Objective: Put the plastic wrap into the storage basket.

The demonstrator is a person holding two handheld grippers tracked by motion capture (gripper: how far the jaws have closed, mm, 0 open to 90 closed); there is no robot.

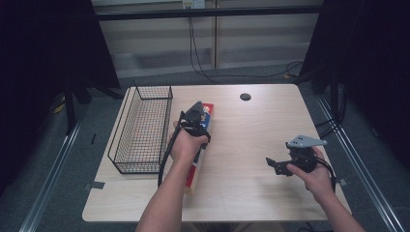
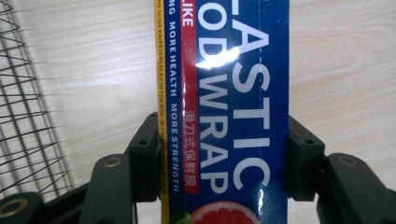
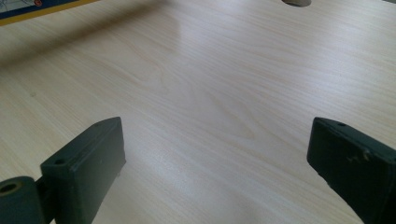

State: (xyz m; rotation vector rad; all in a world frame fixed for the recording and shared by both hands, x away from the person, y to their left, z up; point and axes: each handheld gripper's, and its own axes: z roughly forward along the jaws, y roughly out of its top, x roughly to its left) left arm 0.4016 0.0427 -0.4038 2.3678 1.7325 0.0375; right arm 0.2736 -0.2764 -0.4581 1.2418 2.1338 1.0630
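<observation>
A long blue box of plastic food wrap (image 2: 233, 107) with white lettering and a yellow edge runs lengthwise between my left gripper's (image 2: 224, 161) jaws, which press on both its sides. From above, the box (image 1: 209, 110) sticks out past the left gripper (image 1: 195, 117) near the table's middle left, just right of the wire basket (image 1: 140, 128). My right gripper (image 1: 273, 163) hovers over bare wood at the right, jaws wide apart with nothing between them (image 3: 217, 154). A corner of the box (image 3: 37, 9) shows far off in the right gripper view.
The black wire basket (image 2: 23, 116) stands at the table's left edge, with nothing inside that I can see. A dark round hole (image 1: 245, 96) sits in the wooden tabletop (image 1: 251, 130) near the far edge. Cables trail on the floor beyond the table.
</observation>
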